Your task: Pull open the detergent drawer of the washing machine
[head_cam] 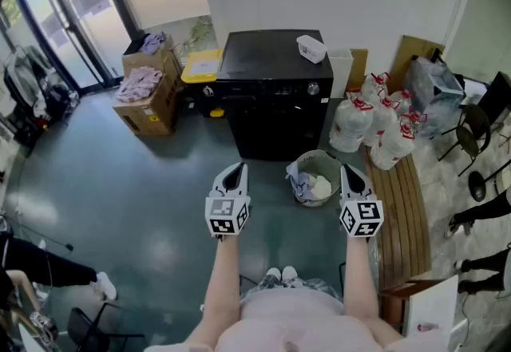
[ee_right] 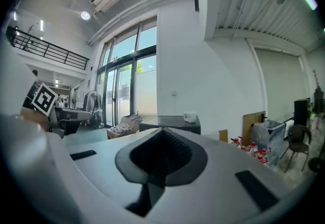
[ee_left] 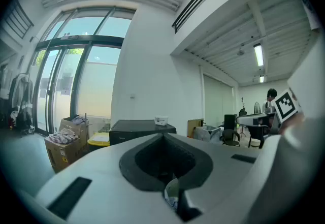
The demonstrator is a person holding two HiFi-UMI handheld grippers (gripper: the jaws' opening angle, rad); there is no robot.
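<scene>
The black washing machine (head_cam: 275, 95) stands against the far wall, well ahead of both grippers. Its control strip with a round knob (head_cam: 313, 88) runs along the top of the front; I cannot make out the detergent drawer on it. A small white box (head_cam: 310, 48) lies on its lid. My left gripper (head_cam: 233, 175) and right gripper (head_cam: 352, 176) are held out side by side, both shut and empty, pointing towards the machine. The left gripper view shows the left gripper (ee_left: 163, 135) with the machine (ee_left: 137, 129) far off. The right gripper view shows the right gripper (ee_right: 162, 129) and the machine (ee_right: 170, 123) beyond it.
A grey laundry basket (head_cam: 315, 176) with cloths stands on the floor between the grippers and the machine. Cardboard boxes (head_cam: 148, 91) and a yellow bin (head_cam: 201, 67) sit left of the machine. White bags (head_cam: 375, 119) rest on a wooden bench (head_cam: 402, 207) at the right.
</scene>
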